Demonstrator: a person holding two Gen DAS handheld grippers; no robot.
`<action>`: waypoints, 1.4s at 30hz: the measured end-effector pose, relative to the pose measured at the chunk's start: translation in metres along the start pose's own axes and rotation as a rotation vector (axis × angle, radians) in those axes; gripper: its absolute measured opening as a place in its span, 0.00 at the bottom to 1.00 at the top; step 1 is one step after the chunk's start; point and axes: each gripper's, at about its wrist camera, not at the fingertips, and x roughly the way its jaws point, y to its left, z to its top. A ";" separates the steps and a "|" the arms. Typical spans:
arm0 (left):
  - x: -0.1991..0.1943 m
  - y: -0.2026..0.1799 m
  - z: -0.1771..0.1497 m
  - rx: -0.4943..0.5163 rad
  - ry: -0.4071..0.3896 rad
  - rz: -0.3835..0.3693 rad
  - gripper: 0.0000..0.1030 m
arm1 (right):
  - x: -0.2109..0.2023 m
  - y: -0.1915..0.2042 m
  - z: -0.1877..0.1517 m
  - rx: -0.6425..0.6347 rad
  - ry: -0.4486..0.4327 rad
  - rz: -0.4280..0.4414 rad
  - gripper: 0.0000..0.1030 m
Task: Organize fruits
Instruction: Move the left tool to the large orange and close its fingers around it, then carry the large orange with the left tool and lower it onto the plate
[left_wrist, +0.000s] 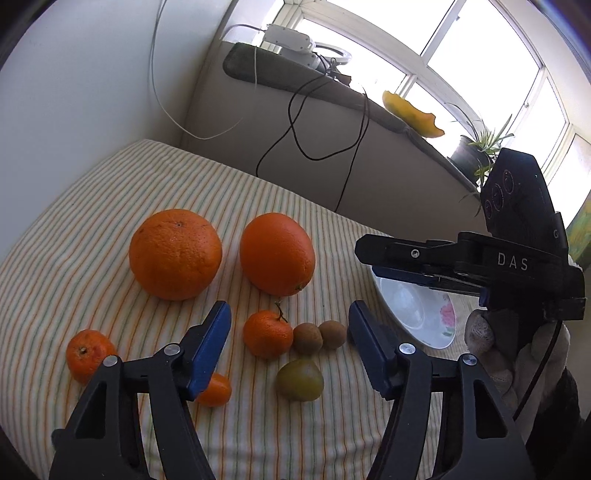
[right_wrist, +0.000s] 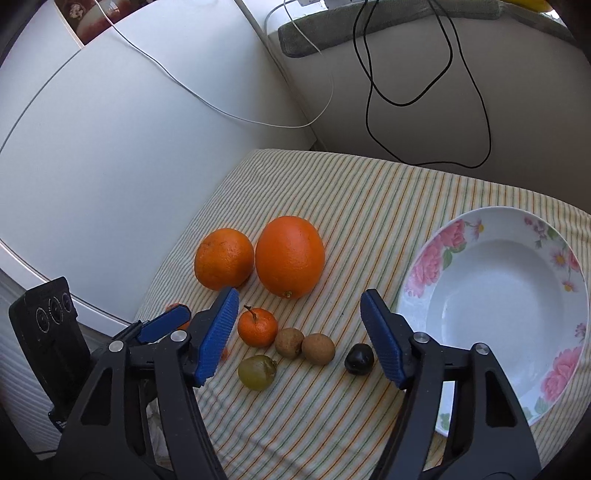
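Here the left gripper (left_wrist: 290, 339) hangs over a cluster of small fruit on the desk (left_wrist: 110, 206), which is covered with a striped cloth. Its jaws stand apart and empty. Between them lie a small tangerine (left_wrist: 267, 334), two brown round fruits (left_wrist: 319, 336) touching each other, and a green fruit (left_wrist: 300, 380). Two large oranges (left_wrist: 175, 254) sit beyond the jaw tips. Another tangerine (left_wrist: 88, 354) lies outside the left jaw, and a small orange fruit (left_wrist: 216, 389) is partly hidden under it.

The right gripper (right_wrist: 299, 339) points at the same cluster, its jaws likewise apart with nothing clamped. A dark round fruit (right_wrist: 359, 359) rests just inside its right jaw. The flowered bowl (right_wrist: 436, 266), holding nothing, sits outside that jaw.

Risks, as judged from this position:
- Both grippers aim at one group. Cause of collision: two sets of jaws closing in the same space.
- The fruits are round and close together. Closing on one may push its neighbours, which could roll toward the desk edge.
- The touching brown pair may be caught together, giving an unstable hold.
- The green fruit looks soft; hard clamping could bruise it.
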 end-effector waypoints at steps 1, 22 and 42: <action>0.003 -0.001 0.002 0.000 0.005 -0.008 0.58 | 0.003 -0.003 0.004 0.019 0.016 0.018 0.66; 0.054 0.012 0.026 0.032 0.052 0.037 0.55 | 0.084 -0.009 0.048 0.062 0.190 0.080 0.63; 0.064 0.012 0.031 0.065 0.049 0.076 0.54 | 0.131 0.003 0.066 0.019 0.231 0.095 0.62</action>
